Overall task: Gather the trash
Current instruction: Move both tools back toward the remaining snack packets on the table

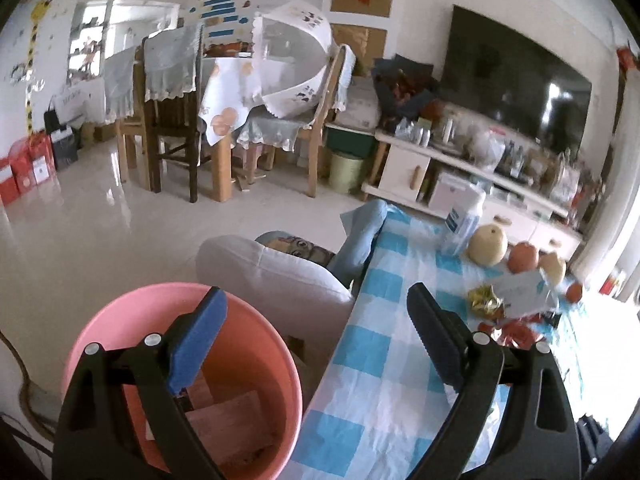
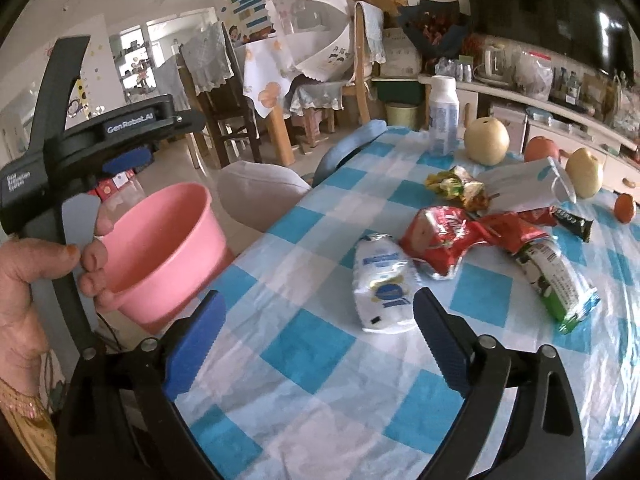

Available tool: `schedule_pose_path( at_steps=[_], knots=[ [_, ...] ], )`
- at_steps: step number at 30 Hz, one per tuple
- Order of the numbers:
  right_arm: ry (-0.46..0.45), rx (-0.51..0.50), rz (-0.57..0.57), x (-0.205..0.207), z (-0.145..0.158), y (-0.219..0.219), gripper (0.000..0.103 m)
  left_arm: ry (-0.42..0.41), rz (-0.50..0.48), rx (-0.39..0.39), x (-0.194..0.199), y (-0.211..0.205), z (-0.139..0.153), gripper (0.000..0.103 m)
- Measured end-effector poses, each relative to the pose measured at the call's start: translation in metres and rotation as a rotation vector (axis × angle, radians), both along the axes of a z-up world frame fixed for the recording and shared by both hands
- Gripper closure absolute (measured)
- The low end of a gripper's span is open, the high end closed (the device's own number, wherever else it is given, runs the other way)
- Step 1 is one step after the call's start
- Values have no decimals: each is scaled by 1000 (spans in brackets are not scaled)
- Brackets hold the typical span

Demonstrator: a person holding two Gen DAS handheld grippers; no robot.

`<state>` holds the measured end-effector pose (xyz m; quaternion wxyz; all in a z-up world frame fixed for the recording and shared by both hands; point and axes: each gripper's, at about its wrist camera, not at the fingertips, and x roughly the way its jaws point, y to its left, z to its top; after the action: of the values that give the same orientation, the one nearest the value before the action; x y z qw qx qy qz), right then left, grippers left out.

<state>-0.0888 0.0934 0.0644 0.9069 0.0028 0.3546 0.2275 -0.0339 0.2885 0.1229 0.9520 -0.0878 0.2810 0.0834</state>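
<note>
A pink bin (image 1: pixel 132 320) stands beside the table's left edge; it also shows in the right wrist view (image 2: pixel 168 240). My left gripper (image 1: pixel 316 320) is open and empty, over the bin's rim and the table edge. My right gripper (image 2: pixel 316 320) is open and empty above the blue-checked tablecloth (image 2: pixel 320 360). Just ahead of it lies a white wrapper (image 2: pixel 382 284). Beyond are a red wrapper (image 2: pixel 448 240), a green-and-white packet (image 2: pixel 556 280), a gold wrapper (image 2: pixel 456 186), a dark bar wrapper (image 2: pixel 572 222) and a white bag (image 2: pixel 524 188).
A white bottle (image 2: pixel 442 114), pears (image 2: pixel 486 140) and oranges (image 2: pixel 540 148) stand at the table's far side. A white cushion (image 1: pixel 272 276) lies beside the table. Dining chairs (image 1: pixel 172 120), a TV stand (image 1: pixel 480 168) and a TV (image 1: pixel 516 76) are behind.
</note>
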Motion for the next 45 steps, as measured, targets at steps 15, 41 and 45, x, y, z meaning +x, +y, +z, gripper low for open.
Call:
schedule_pose_path(
  at_steps=[15,41,45],
  knots=[
    [15,2,-56,5,2,-43,8,77,-132,74,12,-49,-15,11],
    [57,35,-197,17,5,-143,8,122,-315,205,29,-140,-35,11],
    [58,27,-217,18,6,-157,8,144,-358,233,32,-156,-42,11]
  ],
)
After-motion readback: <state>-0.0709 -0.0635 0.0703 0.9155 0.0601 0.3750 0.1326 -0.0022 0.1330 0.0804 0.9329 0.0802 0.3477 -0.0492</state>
